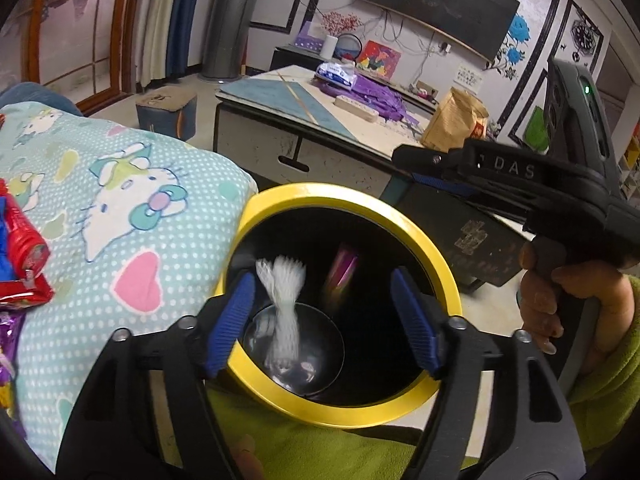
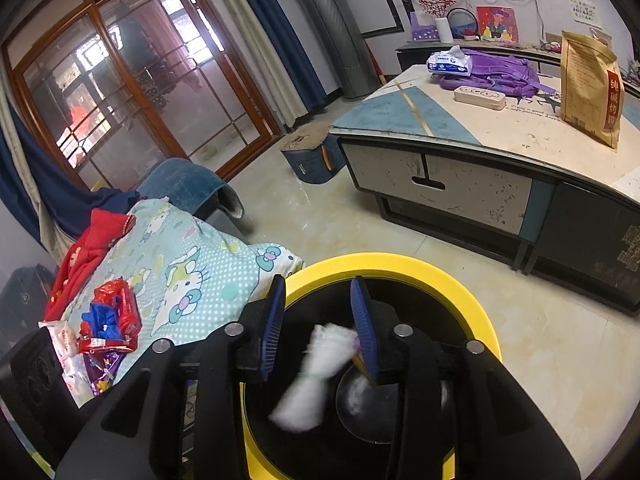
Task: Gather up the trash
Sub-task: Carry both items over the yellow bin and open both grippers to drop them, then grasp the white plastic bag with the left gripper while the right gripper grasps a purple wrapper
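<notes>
over the bin: both claws are hanging above the round black bin with a yellow rim (image 1: 404, 236).
left gripper (image 1: 324, 316): standing wide, gripping nothing.
right gripper (image 2: 318, 334): standing part open, empty.
trash: a white crumpled wrapper (image 1: 280, 304) and a purple foil wrapper (image 1: 340, 276) are falling inside the bin.
risk: a wrapper is maybe clinging to a pad.

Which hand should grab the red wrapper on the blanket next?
Probably the left. The left gripper hangs open over the yellow bin, beside the blanket with the red wrapper. The right gripper sits farther from it.
</notes>
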Demonstrator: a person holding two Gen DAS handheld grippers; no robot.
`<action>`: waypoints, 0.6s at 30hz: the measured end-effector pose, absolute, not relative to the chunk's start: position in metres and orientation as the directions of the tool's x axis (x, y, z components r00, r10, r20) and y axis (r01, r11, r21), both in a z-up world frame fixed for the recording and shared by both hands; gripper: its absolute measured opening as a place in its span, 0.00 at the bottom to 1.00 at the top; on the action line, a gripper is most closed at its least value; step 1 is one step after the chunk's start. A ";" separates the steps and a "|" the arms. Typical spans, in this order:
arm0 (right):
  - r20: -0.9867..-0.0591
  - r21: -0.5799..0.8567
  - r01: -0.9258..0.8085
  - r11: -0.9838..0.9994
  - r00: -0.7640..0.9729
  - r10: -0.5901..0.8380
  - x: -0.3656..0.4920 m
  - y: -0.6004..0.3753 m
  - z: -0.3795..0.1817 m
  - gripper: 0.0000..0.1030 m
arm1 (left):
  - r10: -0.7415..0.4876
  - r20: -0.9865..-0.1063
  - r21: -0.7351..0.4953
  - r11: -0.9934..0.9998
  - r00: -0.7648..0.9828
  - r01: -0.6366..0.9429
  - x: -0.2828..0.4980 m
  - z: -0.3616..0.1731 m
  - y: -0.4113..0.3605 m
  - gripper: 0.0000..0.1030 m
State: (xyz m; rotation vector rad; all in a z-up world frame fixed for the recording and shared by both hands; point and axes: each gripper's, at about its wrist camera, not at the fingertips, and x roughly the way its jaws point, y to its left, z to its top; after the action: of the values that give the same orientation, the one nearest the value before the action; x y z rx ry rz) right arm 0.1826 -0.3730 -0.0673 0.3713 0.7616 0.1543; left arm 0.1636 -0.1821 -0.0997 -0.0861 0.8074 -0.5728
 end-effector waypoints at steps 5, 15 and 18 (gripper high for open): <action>-0.638 0.373 -0.020 0.927 0.720 0.273 0.180 -0.367 -0.063 0.38 | -0.509 -0.634 -0.297 0.855 0.582 0.424 0.160 -0.089 -0.170 0.73; -0.590 0.321 -0.137 0.937 0.745 0.311 0.165 -0.328 -0.041 0.52 | -0.370 -0.556 -0.236 0.929 0.744 0.286 0.144 -0.046 -0.121 0.89; -0.569 0.303 -0.177 0.936 0.755 0.327 0.158 -0.315 -0.032 0.54 | -0.313 -0.527 -0.218 0.948 0.790 0.230 0.138 -0.033 -0.102 0.89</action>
State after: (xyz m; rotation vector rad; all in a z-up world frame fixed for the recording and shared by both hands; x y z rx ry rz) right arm 0.1585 -0.3146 -0.0322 0.2375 0.6612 0.2774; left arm 0.1379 -0.1021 -0.0330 -0.1452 0.5919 -0.2933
